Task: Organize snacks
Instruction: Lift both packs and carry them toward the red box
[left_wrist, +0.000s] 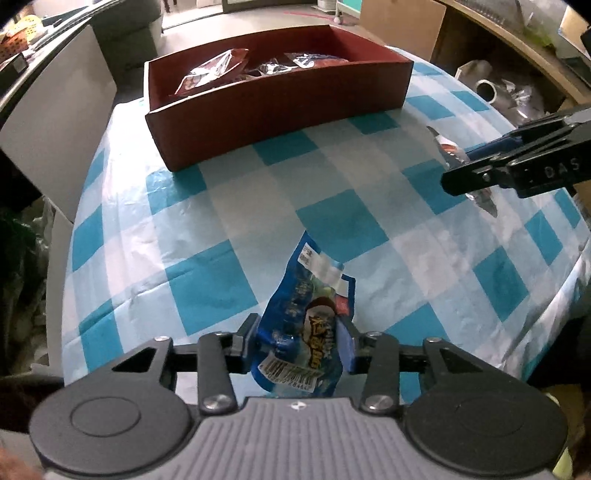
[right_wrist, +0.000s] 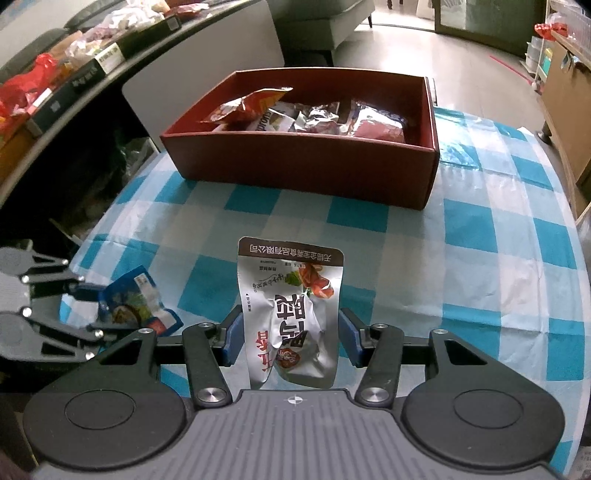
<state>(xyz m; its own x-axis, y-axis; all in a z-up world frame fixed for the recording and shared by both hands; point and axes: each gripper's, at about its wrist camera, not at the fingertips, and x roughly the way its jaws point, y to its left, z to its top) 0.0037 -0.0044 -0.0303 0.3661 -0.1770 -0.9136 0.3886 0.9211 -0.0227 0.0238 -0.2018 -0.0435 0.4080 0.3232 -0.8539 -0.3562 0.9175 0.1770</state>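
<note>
Nearest to us, left to right: left hand-held gripper (left_wrist: 301, 341) is pinching the blue snack pouch (left_wrist: 306, 317) across its lower half, both pads touching the film, pouch long axis running forward along the fingers and its top end tilting up over the surface (left_wrist: 221, 206). Right hand-held gripper (right_wrist: 291, 334) has the silver snack pouch (right_wrist: 291, 314) between its pads, also lengthwise along the fingers; left pad looks in contact, right pad shows a sliver of gap, so we judge it pinched but lightly. Both pouches are held just above the blue-and-white checked cloth, not resting on it as far as we can tell. Key relation for the next move: the red box (right_wrist: 306, 166) sits straight ahead of both grippers, well apart, with its near wall between us and the opening, so each pouch has to go forward and up over that wall before release. From the right wrist view the box is roughly centred ahead; from the left wrist view it sits ahead and slightly left. Neither arm looks clearly closer; we'd call it about even. Box already holds several packets (right_wrist: 295, 114), mostly mid and right, so the left front corner looks like the free spot. Risk: thin film slipping out of the lighter right grip during the lift.
</note>
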